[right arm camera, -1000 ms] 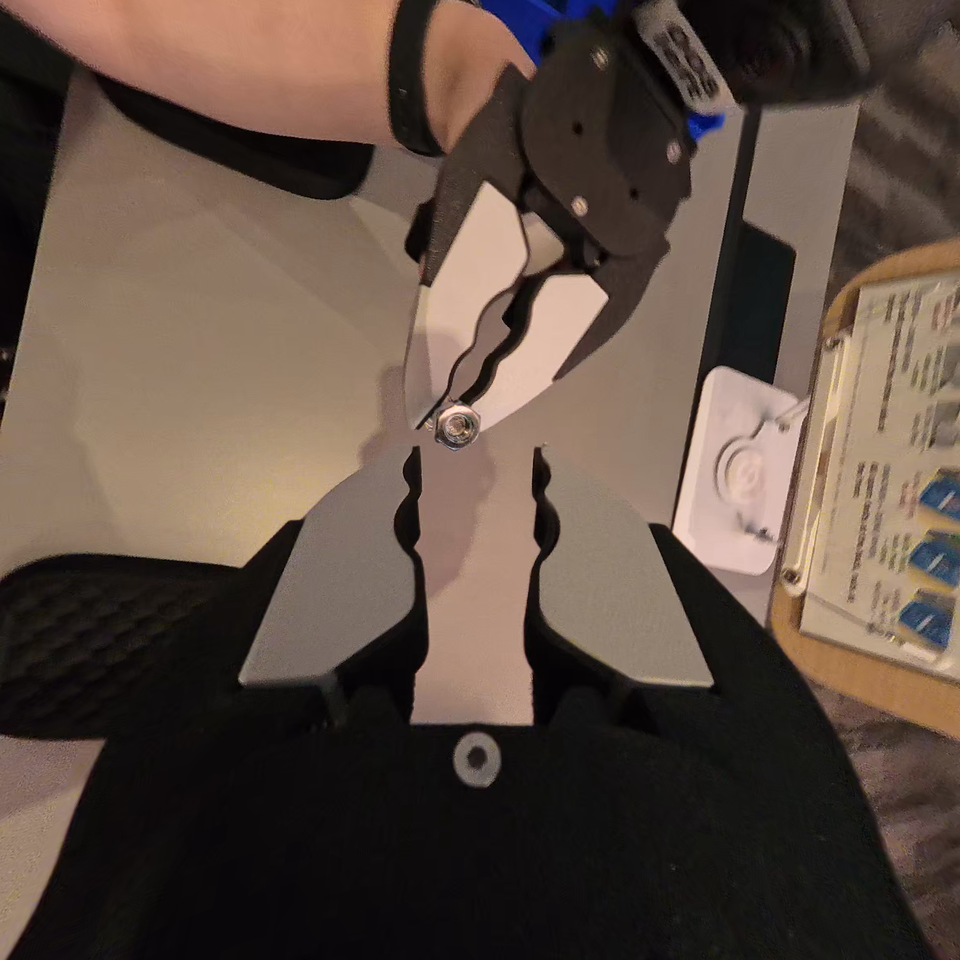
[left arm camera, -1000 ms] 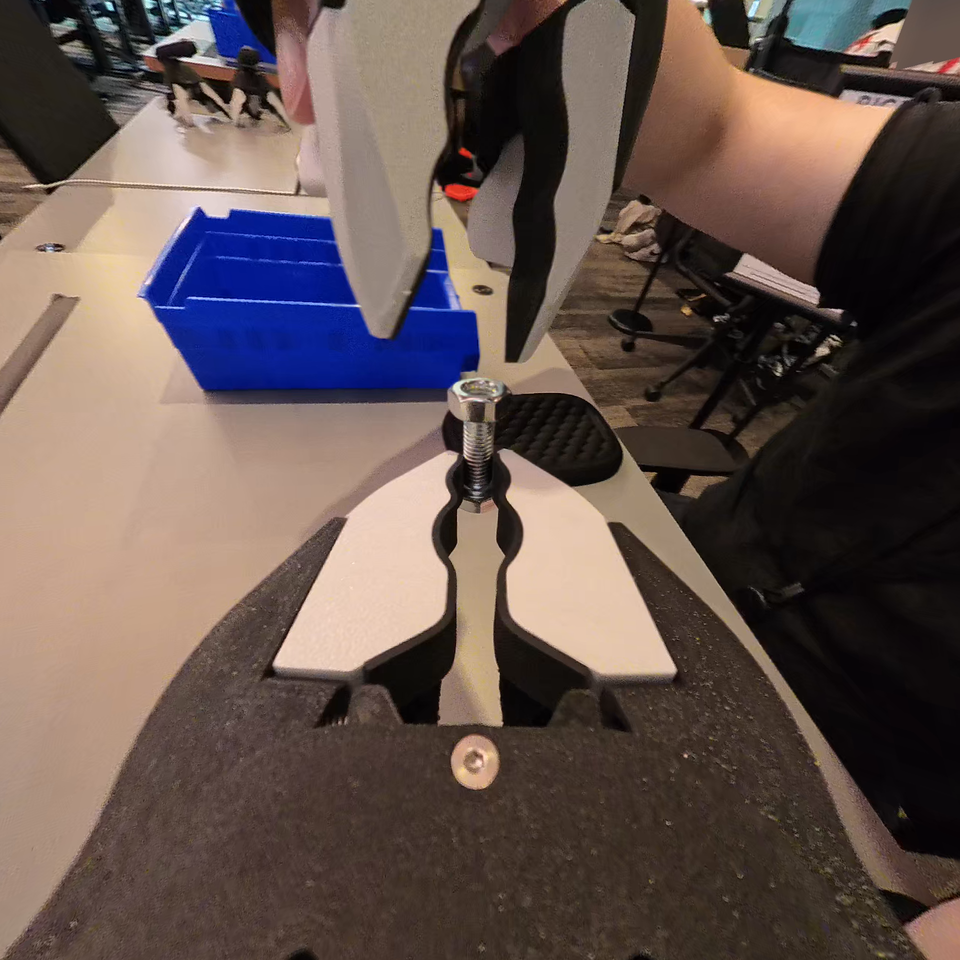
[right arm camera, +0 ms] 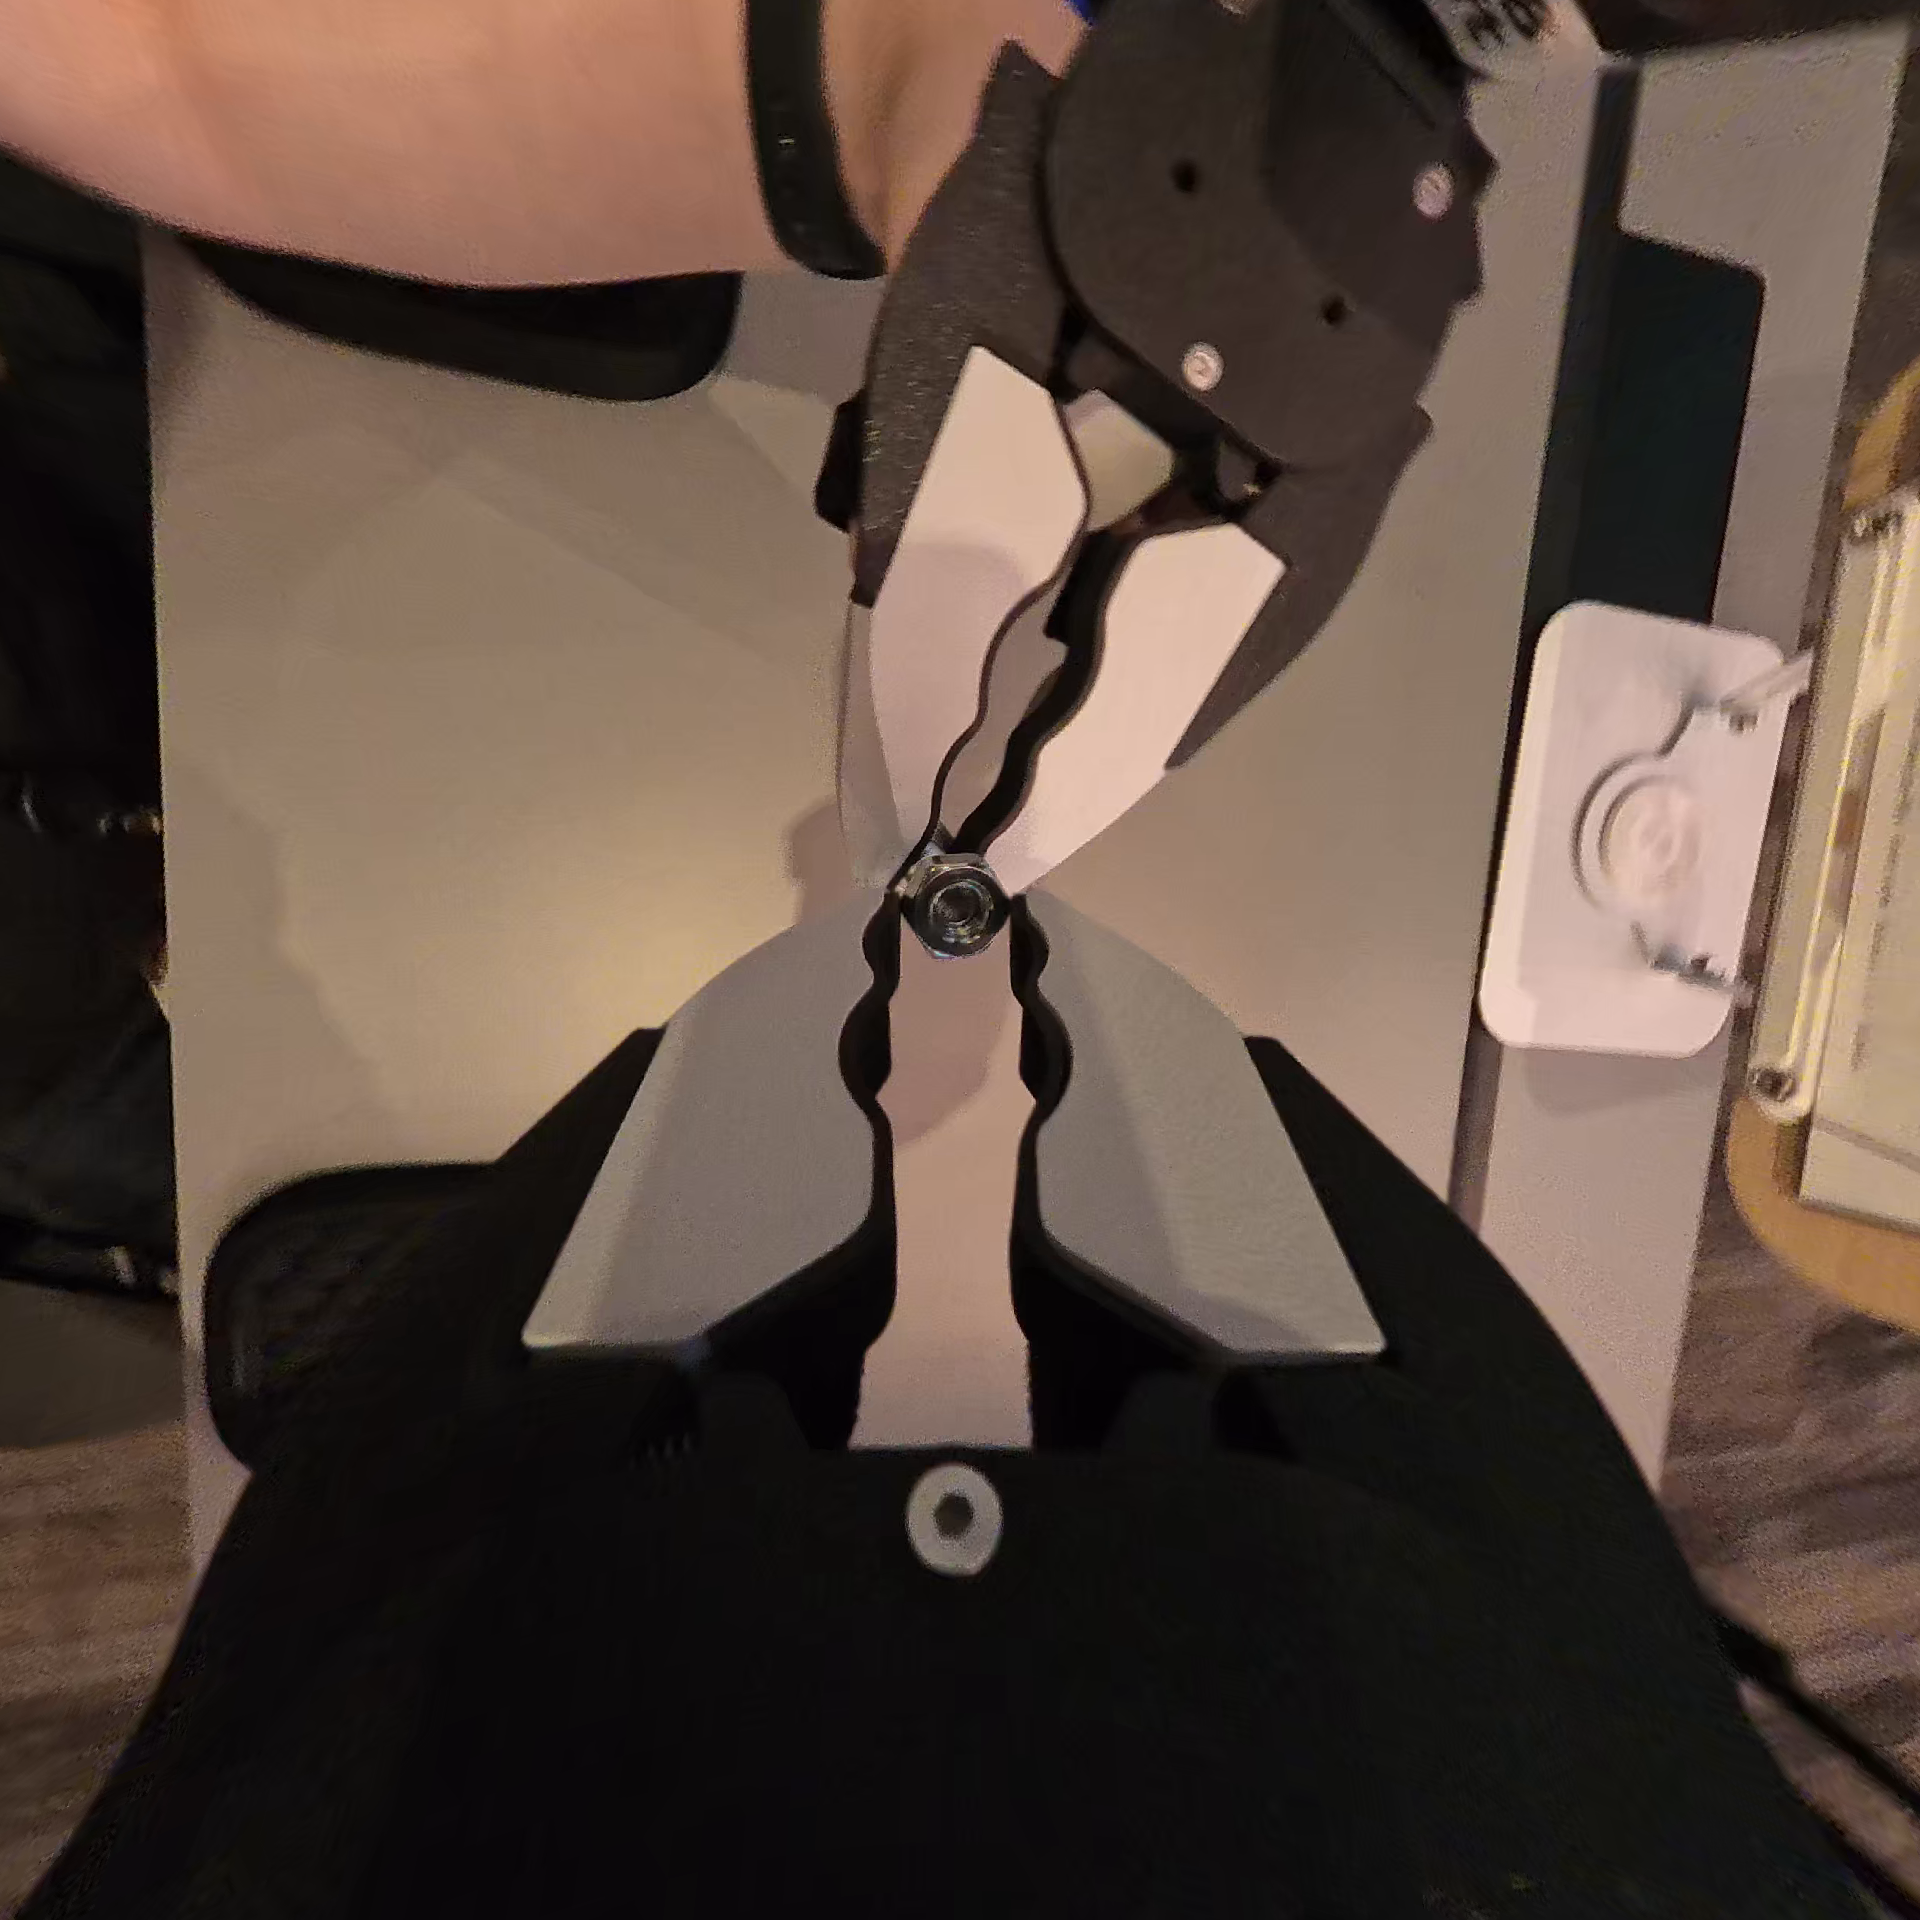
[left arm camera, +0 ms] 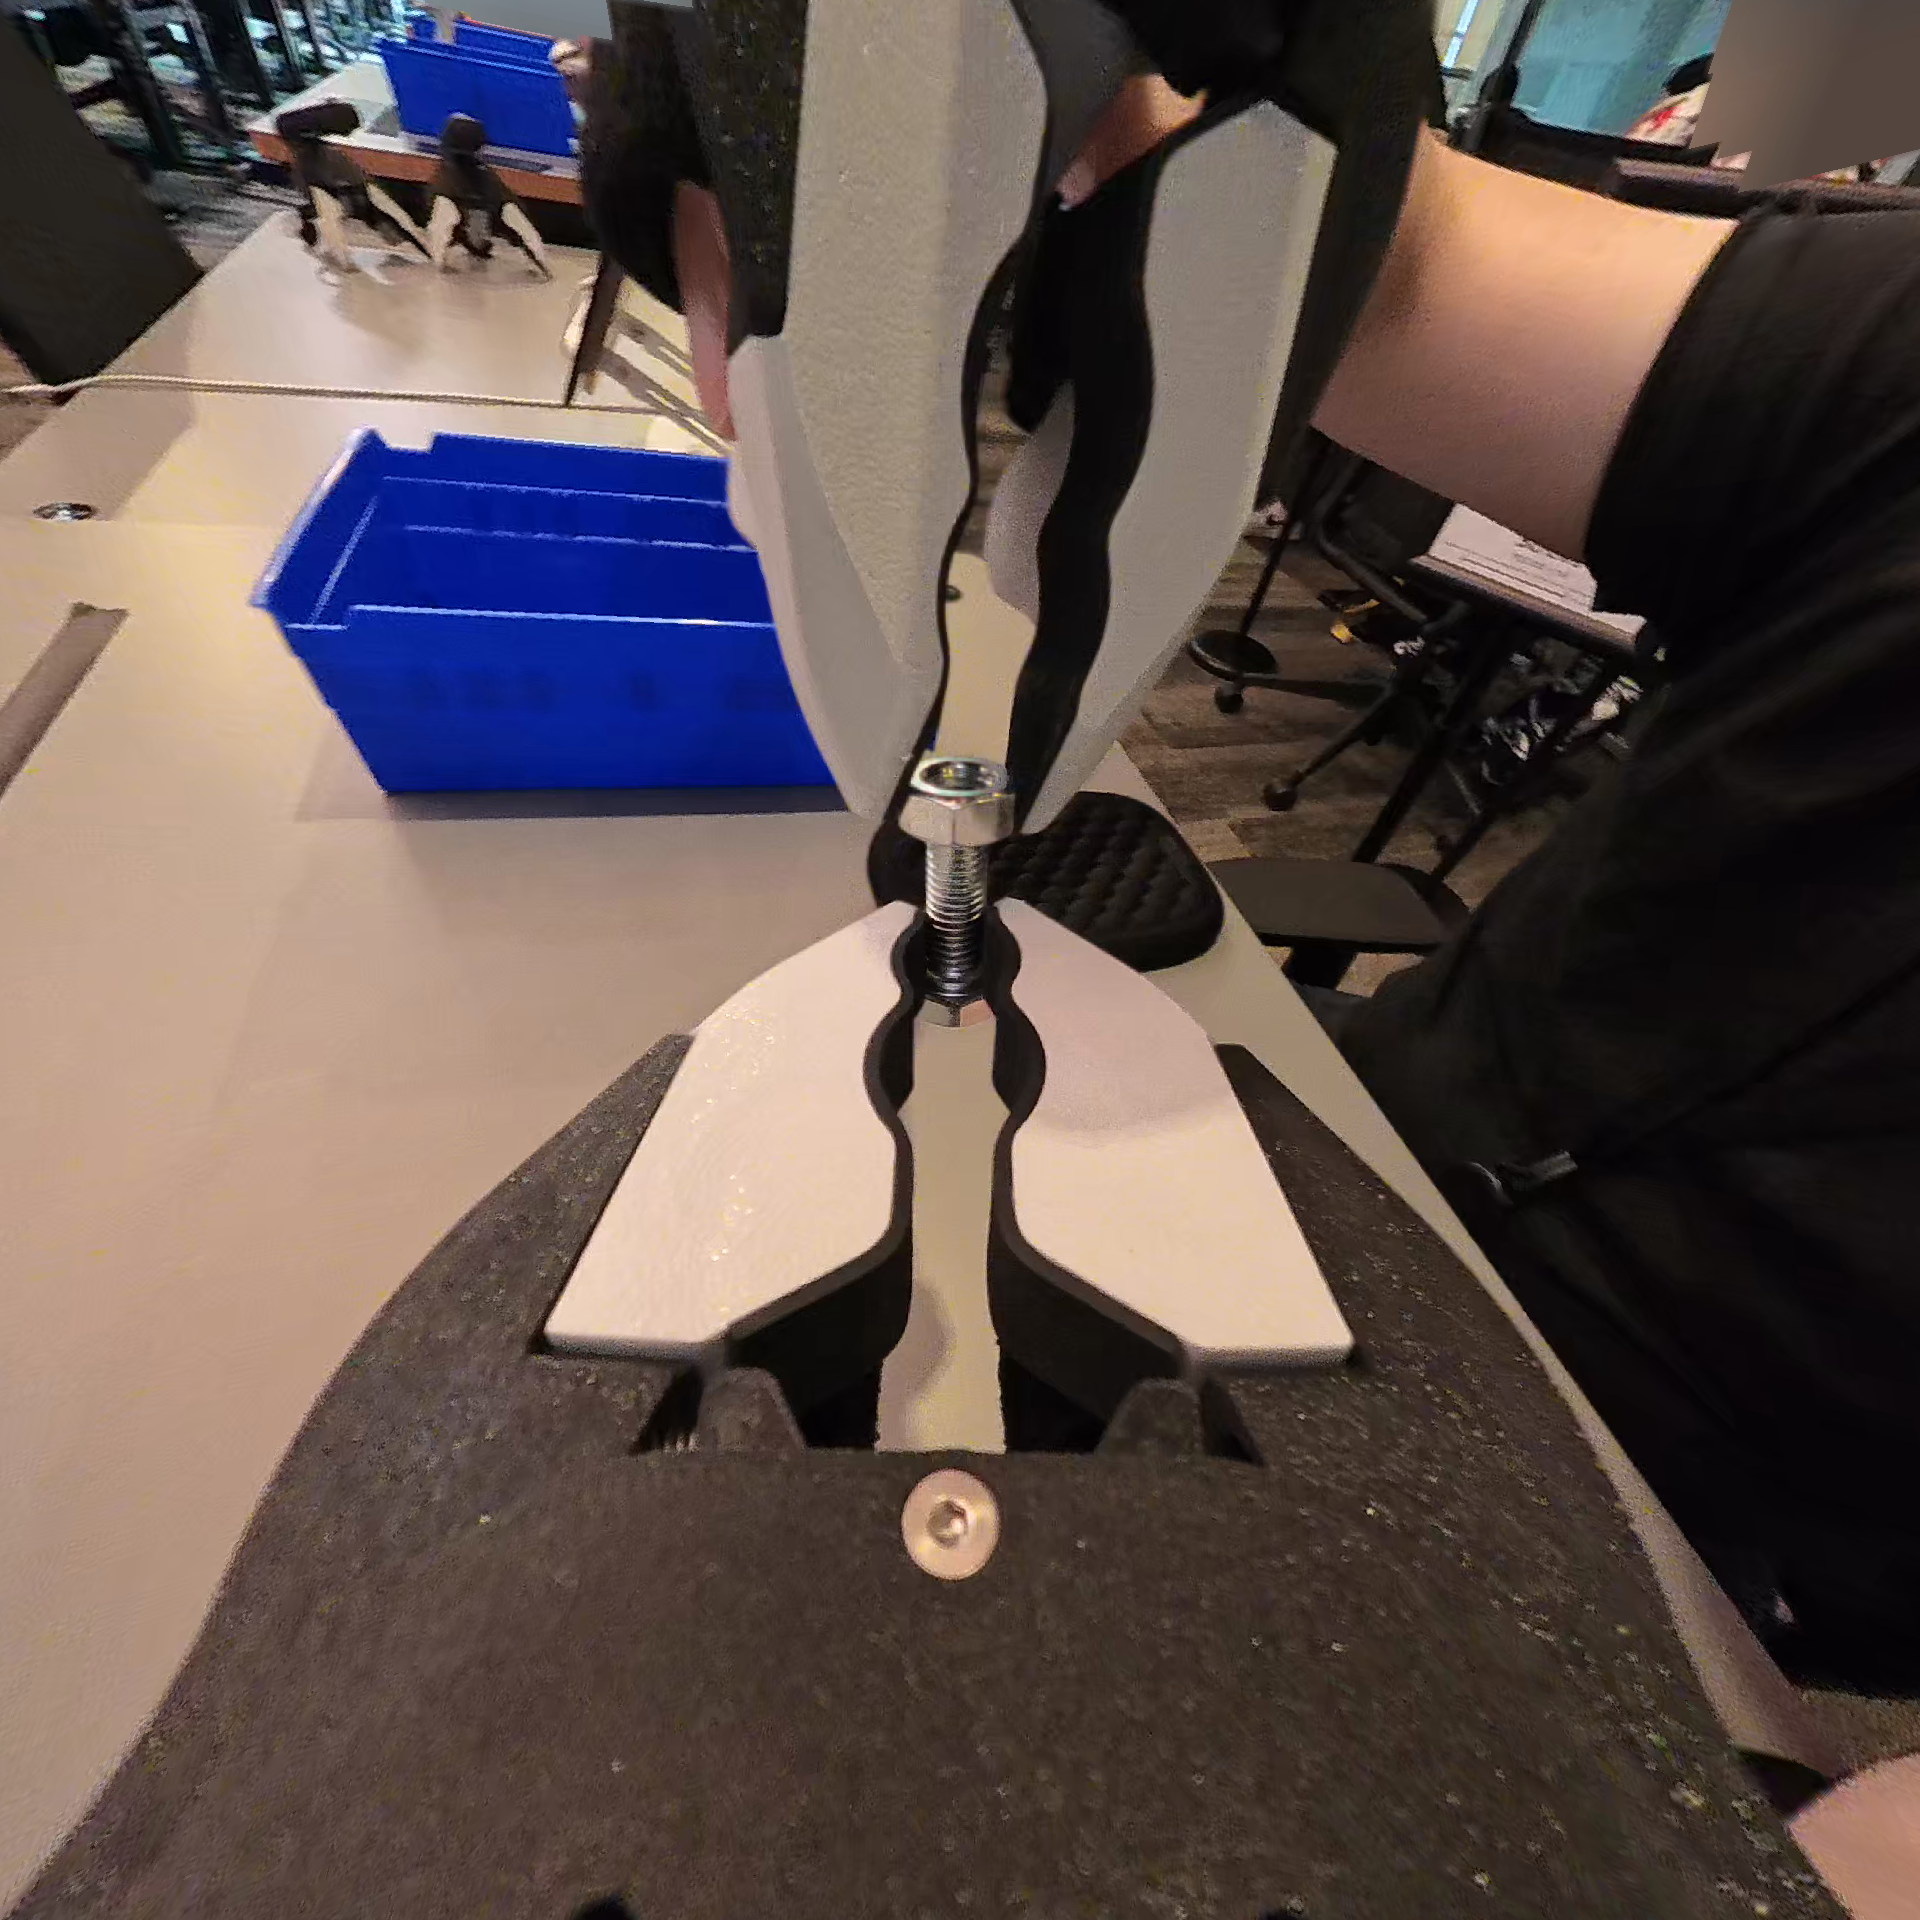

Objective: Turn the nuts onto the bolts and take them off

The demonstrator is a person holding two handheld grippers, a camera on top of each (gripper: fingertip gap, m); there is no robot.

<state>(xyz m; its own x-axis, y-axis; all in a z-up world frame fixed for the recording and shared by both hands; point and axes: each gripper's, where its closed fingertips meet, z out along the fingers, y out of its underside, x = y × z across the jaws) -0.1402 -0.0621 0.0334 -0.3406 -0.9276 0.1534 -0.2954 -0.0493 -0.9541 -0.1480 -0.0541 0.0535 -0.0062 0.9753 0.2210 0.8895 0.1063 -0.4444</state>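
The bolt (left arm camera: pixel 951 914) stands upright, head down, pinched near its base between the tips of the left gripper (left arm camera: pixel 953 977), whose pale, wavy-edged fingers (left arm camera: pixel 769 1143) lie low and nearly level over the table (left arm camera: pixel 312 1039). A hex nut (left arm camera: pixel 956 800) sits at the top of the threaded shank. The right gripper (left arm camera: pixel 956 805) points straight down from above, its tips narrowed around the nut's flats; in the right wrist view those fingertips (right arm camera: pixel 878 914) press on both sides of the nut (right arm camera: pixel 951 914), with the left gripper (right arm camera: pixel 951 868) reaching in from the far side. A bare forearm (left arm camera: pixel 1507 364) with a black sleeve angles in from the right. The table is smooth and beige. Beyond the bolt lie a black textured pad (left arm camera: pixel 1112 883) at the table edge and, left, a blue plastic bin (left arm camera: pixel 540 644) with ribbed dividers. Farther off are chairs, dark floor and another table.
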